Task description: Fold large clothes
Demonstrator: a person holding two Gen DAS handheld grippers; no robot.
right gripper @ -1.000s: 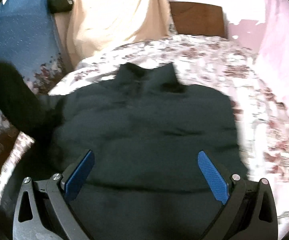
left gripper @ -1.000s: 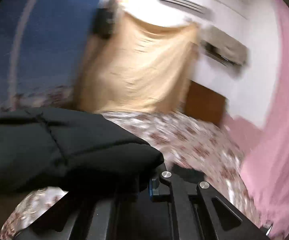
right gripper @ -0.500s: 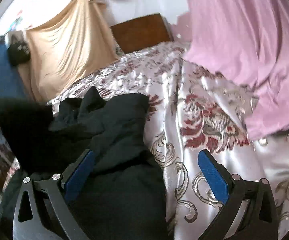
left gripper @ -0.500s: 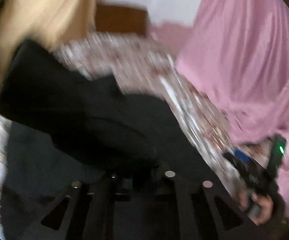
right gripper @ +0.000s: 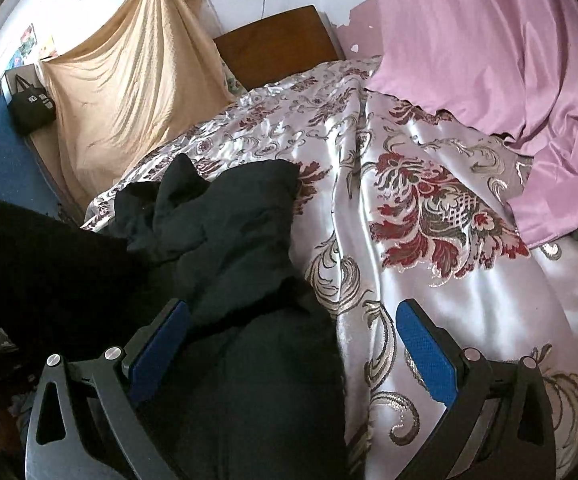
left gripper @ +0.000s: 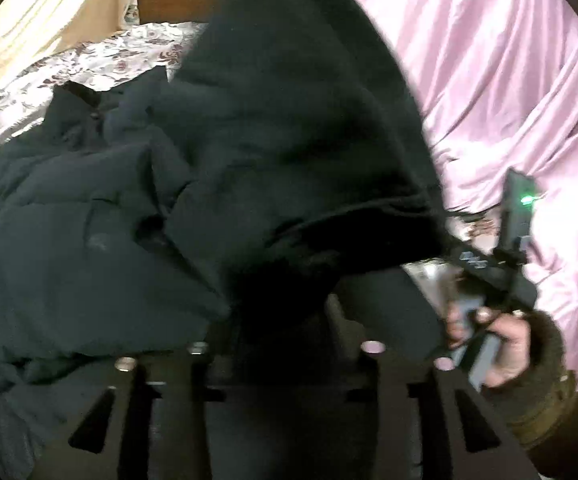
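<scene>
Jacket (right gripper: 225, 240) lies dark and puffy on the bed (right gripper: 429, 208), its left side lifted and draped over the middle by the left gripper (left gripper: 285, 320), which seems pinched on a fold, though cloth hides its fingers. The right gripper (right gripper: 289, 356) hangs spread and empty over the jacket's right edge. I judge 1 fold underway; the rest remains.

One dark, quilted padded jacket (right gripper: 225, 232), large, which I log as lying crumpled on the bed. Collar end points toward the headboard. One section is lifted and draped over the body (left gripper: 289, 128); remainder bunched, unfolded.
</scene>
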